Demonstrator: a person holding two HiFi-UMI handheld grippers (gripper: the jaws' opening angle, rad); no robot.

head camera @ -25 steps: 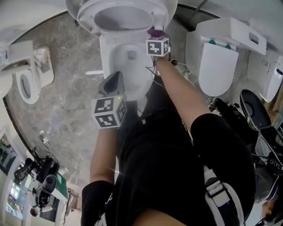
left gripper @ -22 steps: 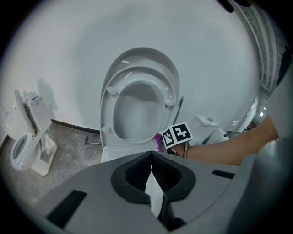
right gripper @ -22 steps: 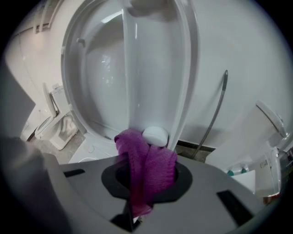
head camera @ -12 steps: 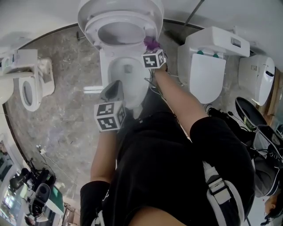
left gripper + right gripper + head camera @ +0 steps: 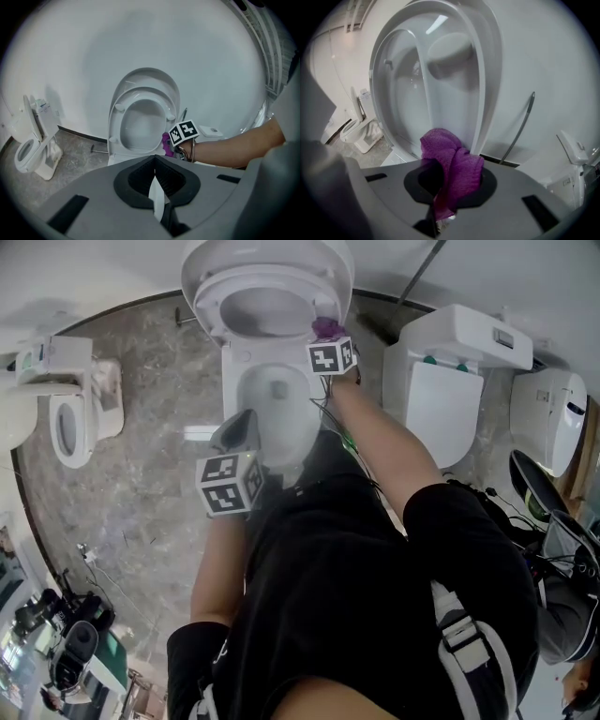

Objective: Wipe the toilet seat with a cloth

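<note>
In the head view you look down on four white toilets. The one before you, at 12 o'clock, has its toilet seat point(image 5: 211, 306) and its lid point(image 5: 272, 251) both standing up, and the bowl point(image 5: 277, 399) lies open below them. A second toilet point(image 5: 70, 423) stands at 9 o'clock, a third toilet point(image 5: 445, 395) at 2 o'clock and a fourth toilet point(image 5: 548, 418) at 3 o'clock. Your right tool point(image 5: 326, 334) reaches to the right edge of the raised seat, with the purple cloth point(image 5: 326, 327) at its tip. Your left tool point(image 5: 244, 423) hangs over the near part of the bowl. Each tool carries one cube, two in all, printed only with black-and-white square patterns.

In the left gripper view the jaws of your left tool point(image 5: 154, 174) are pressed together and hold nothing. At 12 o'clock the toilet seat point(image 5: 140, 93) stands against the lid point(image 5: 145, 75). The cloth point(image 5: 166, 143) shows at the lower right edge of the seat, just under the marker cube point(image 5: 183, 132) of your right tool. The second toilet point(image 5: 28, 150), at 9 o'clock, bears one small label point(image 5: 42, 107), too small to read.

In the right gripper view your right tool point(image 5: 450, 185) is clamped on the cloth point(image 5: 452, 157), one bunched piece that rises above the jaws. The toilet seat point(image 5: 479, 93) is just behind it; whether they touch I cannot tell. One grey pipe point(image 5: 518, 129) runs up the wall at 3 o'clock.
</note>
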